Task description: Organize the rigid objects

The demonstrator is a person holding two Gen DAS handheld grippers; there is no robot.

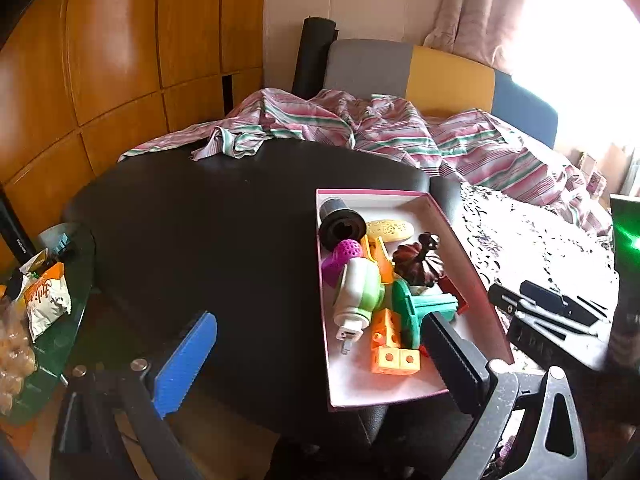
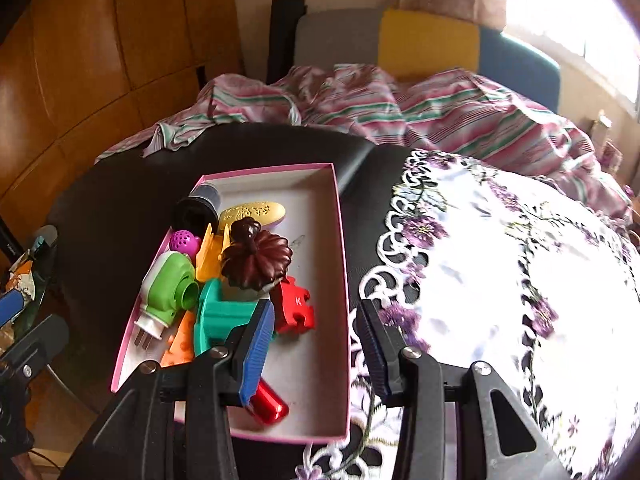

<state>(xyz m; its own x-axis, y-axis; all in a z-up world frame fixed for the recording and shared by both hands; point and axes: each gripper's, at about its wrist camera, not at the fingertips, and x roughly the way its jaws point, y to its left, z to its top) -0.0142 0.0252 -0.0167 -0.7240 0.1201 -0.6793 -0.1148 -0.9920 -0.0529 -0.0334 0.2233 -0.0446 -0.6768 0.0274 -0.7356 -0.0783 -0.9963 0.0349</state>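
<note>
A pink-rimmed box point(image 2: 342, 216) on the dark table point(image 1: 200, 220) holds several toys: a brown pumpkin point(image 2: 256, 260), a teal spool point(image 2: 224, 316), a green and white plug-in device point(image 2: 168, 284), a red puzzle block point(image 2: 294, 310), orange blocks point(image 1: 394, 346), a black cylinder point(image 1: 340, 226) and a red metal cylinder point(image 2: 270, 402). My right gripper point(image 2: 316, 350) is open and empty above the box's right wall, one finger over the inside and one over the doily. My left gripper point(image 1: 320, 360) stands wide open over the box's left side, its black finger next to the teal spool, holding nothing.
A white lace doily point(image 2: 500, 280) with purple flowers covers the table's right half. A striped cloth point(image 2: 400, 112) is heaped at the far edge, in front of a grey, yellow and blue seat back point(image 1: 448, 76). A glass side table point(image 1: 76, 320) with snack packets stands at the left.
</note>
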